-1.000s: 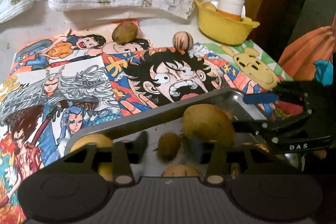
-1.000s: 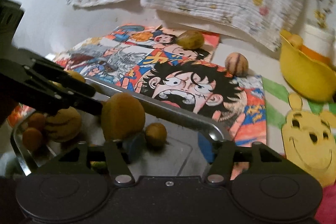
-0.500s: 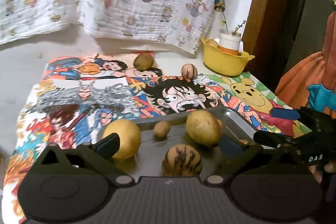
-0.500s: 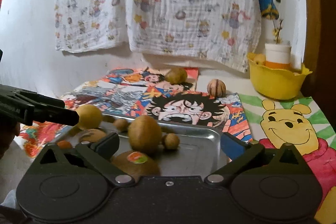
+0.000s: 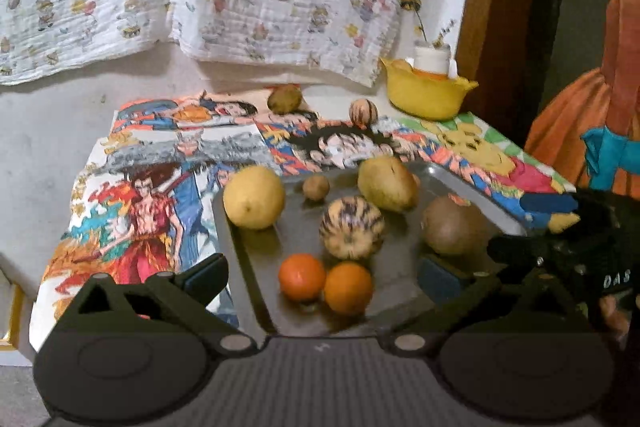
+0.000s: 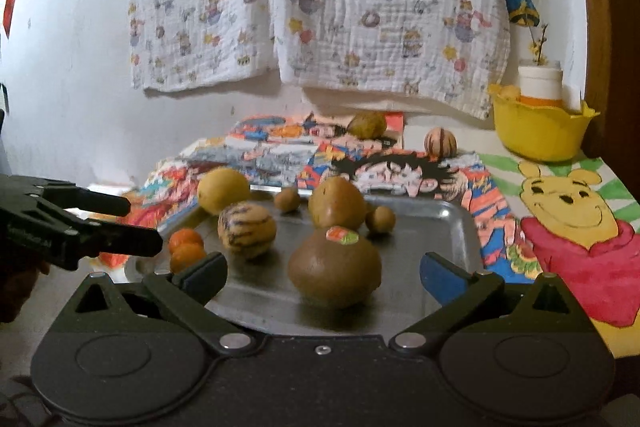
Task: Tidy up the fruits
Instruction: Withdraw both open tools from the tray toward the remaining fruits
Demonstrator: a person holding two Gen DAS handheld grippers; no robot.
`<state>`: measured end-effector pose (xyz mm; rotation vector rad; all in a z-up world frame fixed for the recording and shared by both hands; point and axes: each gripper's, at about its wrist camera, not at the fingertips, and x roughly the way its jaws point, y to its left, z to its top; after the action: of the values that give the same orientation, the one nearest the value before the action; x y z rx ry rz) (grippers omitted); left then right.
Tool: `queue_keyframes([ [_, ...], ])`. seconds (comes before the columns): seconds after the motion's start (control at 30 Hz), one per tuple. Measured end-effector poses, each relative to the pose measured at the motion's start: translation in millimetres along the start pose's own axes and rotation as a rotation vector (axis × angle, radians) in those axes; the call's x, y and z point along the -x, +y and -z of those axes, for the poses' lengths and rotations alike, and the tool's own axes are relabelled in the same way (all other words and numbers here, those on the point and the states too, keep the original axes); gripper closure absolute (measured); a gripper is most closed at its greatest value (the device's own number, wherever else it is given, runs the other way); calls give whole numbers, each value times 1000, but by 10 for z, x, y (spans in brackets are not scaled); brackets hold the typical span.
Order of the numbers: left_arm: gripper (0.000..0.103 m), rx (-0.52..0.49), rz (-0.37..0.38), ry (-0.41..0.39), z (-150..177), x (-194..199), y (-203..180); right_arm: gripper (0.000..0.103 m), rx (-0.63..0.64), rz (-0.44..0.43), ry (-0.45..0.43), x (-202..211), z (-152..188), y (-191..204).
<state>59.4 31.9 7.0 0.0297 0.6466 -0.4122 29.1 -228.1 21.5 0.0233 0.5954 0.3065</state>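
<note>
Two tongs, left tongs [image 5: 324, 277] and right tongs [image 6: 323, 269], spread wide, empty; "DAS" on right tongs; sticker, unreadable, on brown fruit [image 6: 335, 267].

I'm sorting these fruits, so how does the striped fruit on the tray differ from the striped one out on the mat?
The striped fruit on the tray looks larger and sits in the metal tray among others; the striped fruit on the mat looks smaller, standing alone near the yellow bowl. Both are round, pale and dark-streaked.

White wall [image 6: 72, 39], printed cloth [image 6: 340, 7] hanging, wooden post [image 5: 478, 7] at right, dim indoor light
</note>
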Motion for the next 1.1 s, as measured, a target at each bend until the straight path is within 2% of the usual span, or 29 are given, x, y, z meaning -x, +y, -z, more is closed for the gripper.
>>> queue_keyframes([
  [0.27,0,-54,-13,83,135,-67,-48,1,93,52,81,-27,88,90],
  [0.6,0,-34,-40,142,152,-15,123,1,70,48,75,-25,85,37],
  [0.87,0,20,-67,147,40,-2,287,1,52,71,41,-34,38,-63],
  [1.1,0,36,-107,119,-224,-37,422,1,38,81,6,-108,-70,-176],
])
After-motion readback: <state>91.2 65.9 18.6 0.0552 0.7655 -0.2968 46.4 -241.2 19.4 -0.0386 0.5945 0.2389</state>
